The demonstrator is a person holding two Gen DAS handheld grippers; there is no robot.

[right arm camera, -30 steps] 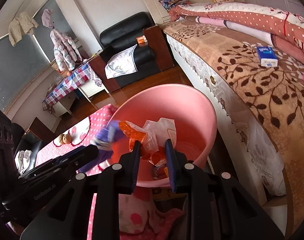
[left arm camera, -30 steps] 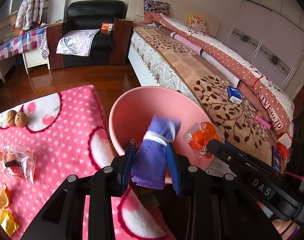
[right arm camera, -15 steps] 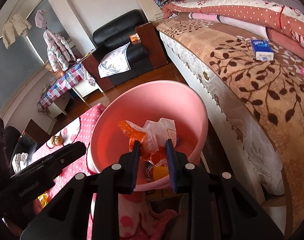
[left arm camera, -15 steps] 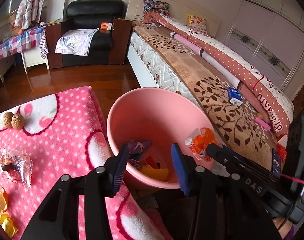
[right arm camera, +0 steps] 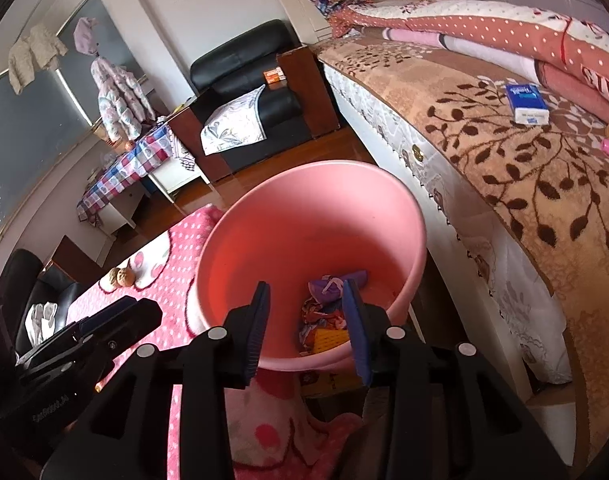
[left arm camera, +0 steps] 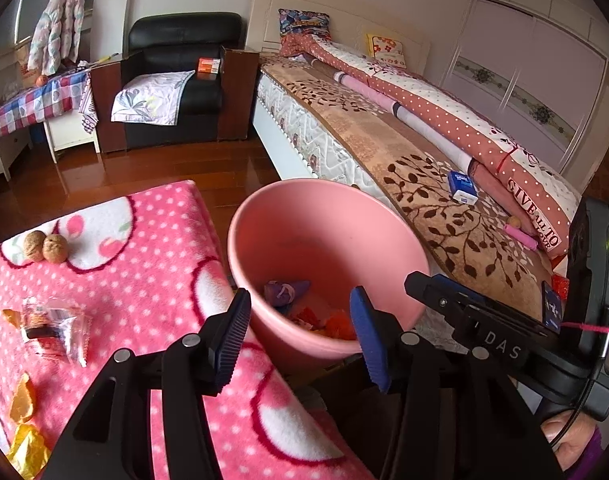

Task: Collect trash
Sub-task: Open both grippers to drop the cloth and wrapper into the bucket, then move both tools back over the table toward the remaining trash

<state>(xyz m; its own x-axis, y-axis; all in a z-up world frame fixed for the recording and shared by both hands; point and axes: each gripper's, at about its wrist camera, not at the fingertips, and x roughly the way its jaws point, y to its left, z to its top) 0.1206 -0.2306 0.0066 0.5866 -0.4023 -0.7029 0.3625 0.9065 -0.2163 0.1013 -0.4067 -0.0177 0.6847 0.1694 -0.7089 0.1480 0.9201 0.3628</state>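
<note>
Bedroom surroundings frame everything: a long bed [left arm camera: 416, 148] under a brown leaf-patterned blanket runs along one side, and a black armchair [left arm camera: 176, 80] stands against the far wall. Nearer, a pink polka-dot tablecloth [left arm camera: 144, 280] covers the work surface, and just beside its edge sits a pink bucket [left arm camera: 328, 236], low between table and bed, with a purple wrapper [left arm camera: 284, 292] and orange scraps already lying in its bottom. Both tongs hang above that bucket's near rim with nothing between their pads: the left gripper [left arm camera: 300, 336] is spread wide and opening, and the right gripper [right arm camera: 306, 328] is parted less far and also opening. Trash still on the cloth includes a clear crinkled wrapper [left arm camera: 52, 328] and, at the near left edge, yellow-orange foil wrappers [left arm camera: 24, 424]; two walnuts [left arm camera: 46, 246] rest farther back. These wrappers look feather-light, soft and crushable, probably slick on their film faces, so a pinch across a bunched fold or twisted end should hold better than a flat face. They will likely flutter or cling on release.
</note>
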